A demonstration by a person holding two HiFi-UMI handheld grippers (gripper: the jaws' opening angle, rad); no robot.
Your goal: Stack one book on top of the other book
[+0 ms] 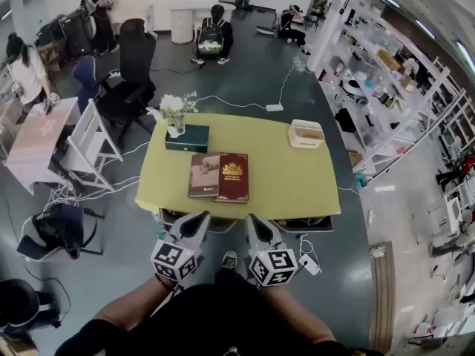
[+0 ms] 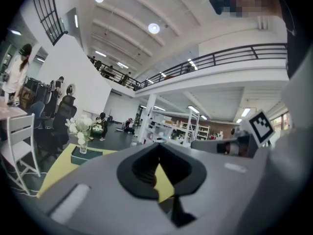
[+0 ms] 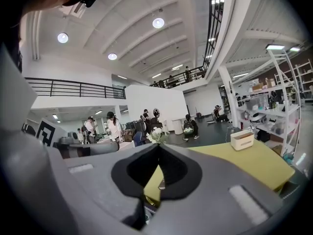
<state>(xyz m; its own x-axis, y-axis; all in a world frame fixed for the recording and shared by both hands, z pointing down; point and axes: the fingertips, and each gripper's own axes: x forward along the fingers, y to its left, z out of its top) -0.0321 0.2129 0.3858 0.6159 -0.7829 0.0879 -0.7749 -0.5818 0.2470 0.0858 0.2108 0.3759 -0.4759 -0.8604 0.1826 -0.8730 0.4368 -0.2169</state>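
We see the two books lying flat and side by side, touching along their long edges, near the middle of the yellow tabletop (image 1: 297,188) and a little toward its lower edge in the head view. The brown book (image 1: 204,175) is on the left and the dark red book (image 1: 232,177), with gold print on its cover, is on the right. Neither lies on the other.

Above them in the frame, a dark green box (image 1: 187,137) sits on the tabletop with a small vase of white flowers (image 1: 172,113) at its left end. A cream box (image 1: 306,133) stands well apart toward the upper right of the tabletop.

Our left claw (image 1: 197,219) and right claw (image 1: 256,221) sit in the lower centre of the head view, just below the tabletop's near edge. They are side by side and point up the frame toward the books, touching neither. Each gripper view shows its claw shut, tips meeting, with nothing held. Only the yellow tabletop shows through the opening behind the pads. In the left gripper view the flowers stand at centre left. In the right gripper view the cream box sits at right.
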